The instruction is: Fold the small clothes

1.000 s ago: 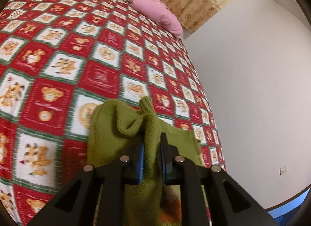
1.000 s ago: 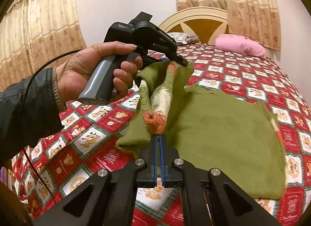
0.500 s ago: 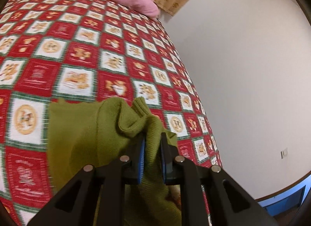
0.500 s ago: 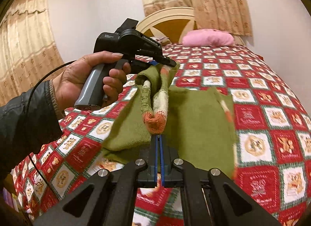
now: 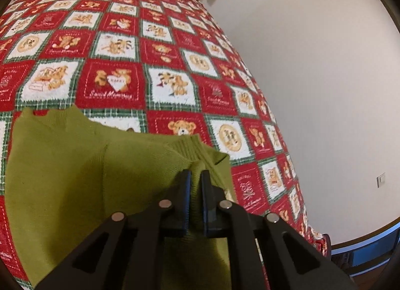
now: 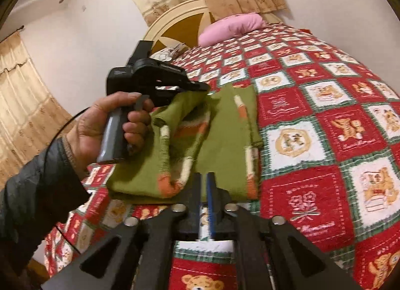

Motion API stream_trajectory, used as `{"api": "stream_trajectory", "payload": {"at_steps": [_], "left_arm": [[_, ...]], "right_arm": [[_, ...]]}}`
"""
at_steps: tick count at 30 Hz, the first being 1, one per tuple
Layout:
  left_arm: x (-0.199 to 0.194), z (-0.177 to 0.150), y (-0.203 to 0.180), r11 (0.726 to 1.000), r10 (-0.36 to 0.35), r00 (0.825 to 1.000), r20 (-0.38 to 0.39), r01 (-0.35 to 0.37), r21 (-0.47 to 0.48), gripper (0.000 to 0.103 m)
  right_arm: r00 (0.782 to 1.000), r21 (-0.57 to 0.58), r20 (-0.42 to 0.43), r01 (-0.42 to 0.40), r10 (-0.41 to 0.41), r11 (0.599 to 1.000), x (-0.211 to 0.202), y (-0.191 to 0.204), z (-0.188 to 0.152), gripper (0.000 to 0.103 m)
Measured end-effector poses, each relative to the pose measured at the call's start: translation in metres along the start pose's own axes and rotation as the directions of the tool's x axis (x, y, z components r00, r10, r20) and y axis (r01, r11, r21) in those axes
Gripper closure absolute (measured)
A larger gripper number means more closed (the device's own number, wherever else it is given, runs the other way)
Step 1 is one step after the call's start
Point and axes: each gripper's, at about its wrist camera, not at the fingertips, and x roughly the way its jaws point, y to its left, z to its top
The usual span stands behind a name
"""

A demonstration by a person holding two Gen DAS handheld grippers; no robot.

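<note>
A small green knit sweater (image 5: 75,172) with orange and white stripes lies folded over on the red teddy-bear bedspread (image 5: 120,82). My left gripper (image 5: 194,177) is shut on a bunched ribbed edge of the sweater. In the right wrist view the sweater (image 6: 225,137) lies ahead, and the left gripper (image 6: 200,87), held in a hand, pinches its upper part. My right gripper (image 6: 203,177) has its jaws nearly together at the sweater's near hem, with only a thin gap between them; no cloth shows in the gap.
A pink pillow (image 6: 232,27) lies at the head of the bed by a cream headboard (image 6: 180,20). A white wall (image 5: 325,77) runs along the bed's right edge. Beige curtains (image 6: 22,105) hang at the left.
The left gripper carried its part of the sweater across and down, laying the fold flatter. The right gripper's cloth has slipped out and the sleeve cuff now lies on the bed.
</note>
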Motion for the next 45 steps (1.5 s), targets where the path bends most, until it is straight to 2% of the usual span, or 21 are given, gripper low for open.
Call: {"api": "stream_trajectory", "payload": {"at_steps": [2, 5, 8, 10, 13, 16, 17, 19, 20, 21, 24, 25, 26, 28, 30, 32, 35, 37, 39, 41, 45], "left_arm": [[0.001, -0.002, 0.001, 1.0, 0.024, 1.0, -0.015, -0.024, 0.014, 0.095], [0.008, -0.004, 0.0, 0.997, 0.062, 0.997, -0.044, -0.06, 0.042, 0.095], [0.015, -0.009, -0.004, 0.99, 0.125, 0.99, -0.069, -0.119, 0.081, 0.094], [0.019, -0.012, -0.008, 0.978, 0.184, 0.98, -0.074, -0.174, 0.117, 0.088], [0.022, -0.016, -0.018, 0.955, 0.254, 0.965, -0.071, -0.238, 0.18, 0.088], [0.026, -0.019, -0.029, 0.917, 0.335, 0.94, -0.065, -0.309, 0.253, 0.082], [0.028, -0.021, -0.033, 0.894, 0.378, 0.924, -0.061, -0.348, 0.281, 0.078], [0.031, -0.026, -0.044, 0.833, 0.465, 0.885, -0.02, -0.43, 0.347, 0.073], [0.033, -0.027, -0.047, 0.807, 0.499, 0.866, -0.007, -0.462, 0.368, 0.06], [0.033, -0.029, -0.052, 0.766, 0.55, 0.835, 0.026, -0.517, 0.382, 0.05], [0.03, -0.032, -0.061, 0.732, 0.568, 0.821, 0.062, -0.539, 0.417, 0.037], [0.031, -0.033, -0.063, 0.733, 0.564, 0.824, 0.051, -0.528, 0.428, 0.037], [0.033, -0.034, -0.063, 0.727, 0.571, 0.82, 0.041, -0.528, 0.438, 0.037], [0.04, -0.036, -0.062, 0.689, 0.618, 0.785, 0.033, -0.562, 0.459, 0.037], [0.044, -0.035, -0.056, 0.685, 0.635, 0.773, 0.011, -0.569, 0.456, 0.037], [0.044, -0.032, -0.045, 0.709, 0.629, 0.777, -0.019, -0.563, 0.426, 0.037], [0.041, -0.028, -0.037, 0.75, 0.592, 0.805, -0.041, -0.532, 0.392, 0.044], [0.04, -0.027, -0.036, 0.758, 0.579, 0.814, -0.044, -0.517, 0.396, 0.057], [0.039, -0.028, -0.04, 0.751, 0.577, 0.816, -0.035, -0.514, 0.415, 0.078], [0.034, -0.029, -0.044, 0.751, 0.571, 0.82, -0.025, -0.51, 0.42, 0.086], [0.014, -0.025, -0.049, 0.785, 0.531, 0.848, 0.004, -0.493, 0.374, 0.088]], "right_arm": [[1.0, -0.001, -0.002, -0.031, 0.031, 1.0, 0.004, 0.006, 0.0, 0.033], [0.994, 0.008, -0.014, -0.106, 0.106, 0.994, 0.015, 0.016, 0.001, 0.033], [0.994, -0.026, -0.053, -0.099, 0.098, 0.995, 0.032, 0.028, 0.001, 0.033], [0.993, -0.032, -0.087, -0.086, 0.083, 0.996, 0.043, 0.032, -0.001, 0.033], [0.992, -0.037, -0.111, -0.071, 0.066, 0.997, 0.052, 0.033, -0.005, 0.033], [0.99, -0.036, -0.12, -0.075, 0.07, 0.997, 0.056, 0.032, -0.009, 0.033], [0.99, -0.038, -0.122, -0.077, 0.072, 0.996, 0.057, 0.032, -0.01, 0.033], [0.99, -0.04, -0.119, -0.081, 0.076, 0.996, 0.057, 0.03, -0.009, 0.033], [0.99, -0.041, -0.116, -0.09, 0.084, 0.995, 0.057, 0.03, -0.009, 0.033], [0.989, -0.039, -0.113, -0.096, 0.091, 0.995, 0.057, 0.029, -0.01, 0.033], [0.989, -0.029, -0.106, -0.106, 0.102, 0.994, 0.057, 0.025, -0.011, 0.033], [0.989, -0.026, -0.1, -0.108, 0.105, 0.994, 0.057, 0.024, -0.012, 0.033], [0.99, -0.027, -0.096, -0.111, 0.108, 0.993, 0.056, 0.025, -0.013, 0.033], [0.989, -0.038, -0.085, -0.127, 0.124, 0.991, 0.054, 0.026, -0.013, 0.033], [0.988, -0.047, -0.07, -0.138, 0.135, 0.989, 0.049, 0.028, -0.016, 0.033], [0.989, -0.048, -0.063, -0.141, 0.137, 0.989, 0.048, 0.028, -0.016, 0.033], [0.988, -0.056, -0.08, -0.135, 0.13, 0.989, 0.053, 0.032, -0.013, 0.033], [0.988, -0.076, -0.096, -0.129, 0.121, 0.989, 0.057, 0.038, -0.01, 0.044], [0.984, -0.085, -0.137, -0.123, 0.111, 0.989, 0.067, 0.042, -0.006, 0.088], [0.986, -0.092, -0.138, -0.11, 0.096, 0.99, 0.07, 0.045, -0.006, 0.093], [0.99, -0.099, -0.083, -0.122, 0.114, 0.988, 0.053, 0.049, -0.005, 0.093]]}}
